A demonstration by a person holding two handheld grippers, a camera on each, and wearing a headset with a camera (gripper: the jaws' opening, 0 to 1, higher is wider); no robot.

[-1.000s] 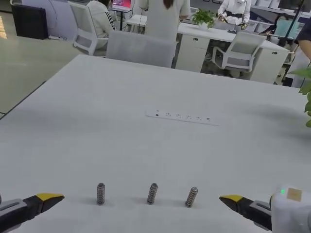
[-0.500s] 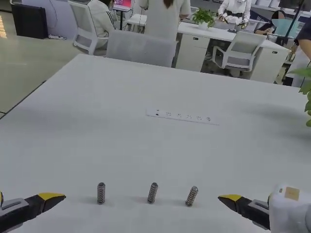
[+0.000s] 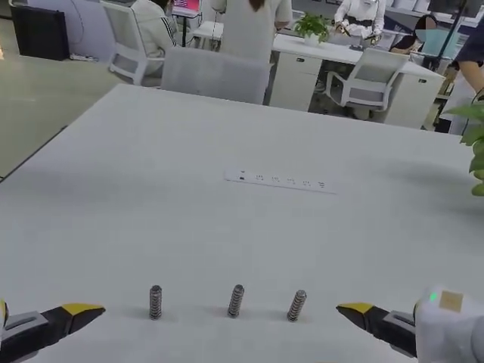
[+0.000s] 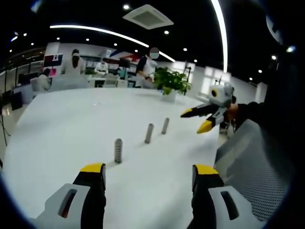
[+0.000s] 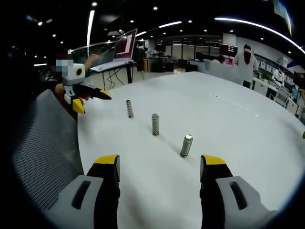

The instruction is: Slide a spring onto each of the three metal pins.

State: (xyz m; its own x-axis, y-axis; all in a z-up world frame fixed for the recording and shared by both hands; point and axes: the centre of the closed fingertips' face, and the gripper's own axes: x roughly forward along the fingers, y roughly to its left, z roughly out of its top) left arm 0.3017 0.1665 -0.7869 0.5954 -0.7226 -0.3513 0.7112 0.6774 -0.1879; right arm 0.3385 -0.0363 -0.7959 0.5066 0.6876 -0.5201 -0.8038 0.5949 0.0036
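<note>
Three springs (image 3: 236,300) stood upright in a row near the white surface's (image 3: 227,227) front edge, between the left tongs (image 4: 148,168) and right tongs (image 5: 159,160), both gaping wide and empty, a power strip (image 3: 280,181) well behind.

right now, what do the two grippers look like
Both match: the left gripper and right gripper each have two black fingers capped with yellow tips, mounted on pale grey bodies with a dark slot in each. What looks like a dark sleeve shows behind the right one.
</note>
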